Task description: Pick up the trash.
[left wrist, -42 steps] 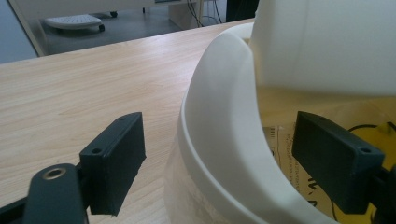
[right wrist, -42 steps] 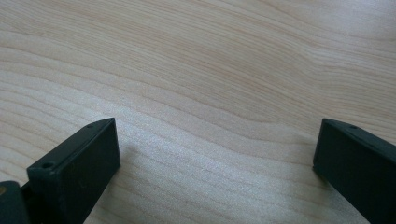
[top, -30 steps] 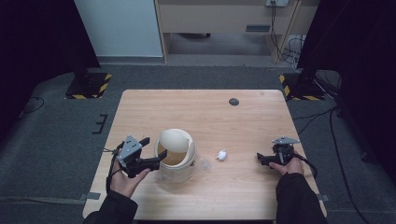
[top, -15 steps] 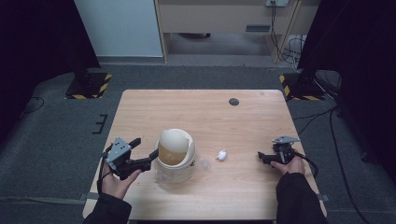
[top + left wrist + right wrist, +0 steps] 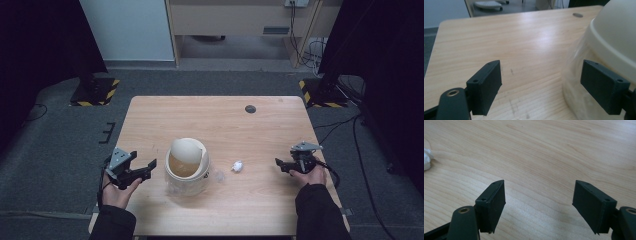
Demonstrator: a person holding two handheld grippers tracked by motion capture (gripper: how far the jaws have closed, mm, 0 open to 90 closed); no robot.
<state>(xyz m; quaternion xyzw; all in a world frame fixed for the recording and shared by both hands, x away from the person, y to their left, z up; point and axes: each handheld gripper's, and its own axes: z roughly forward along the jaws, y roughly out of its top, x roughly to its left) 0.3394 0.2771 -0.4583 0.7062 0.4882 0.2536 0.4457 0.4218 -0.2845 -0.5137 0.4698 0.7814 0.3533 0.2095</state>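
High view: your left gripper (image 5: 150, 167) sits at nine o'clock of the lidded bin (image 5: 186, 165), jaws parted and empty. The crumpled paper (image 5: 237, 165) lies at three o'clock of the bin, with your right gripper (image 5: 280, 164) beyond it. I judge you're between steps; next, bring the right one onto the paper.

Left gripper view: jaws wide, gripping nothing. The bin (image 5: 614, 37) (its clear liner blurs the wall) is cut off at three o'clock.

Right gripper view: the jaws have just been closing, with nothing between them. The paper (image 5: 427, 158) is clipped at ten o'clock.
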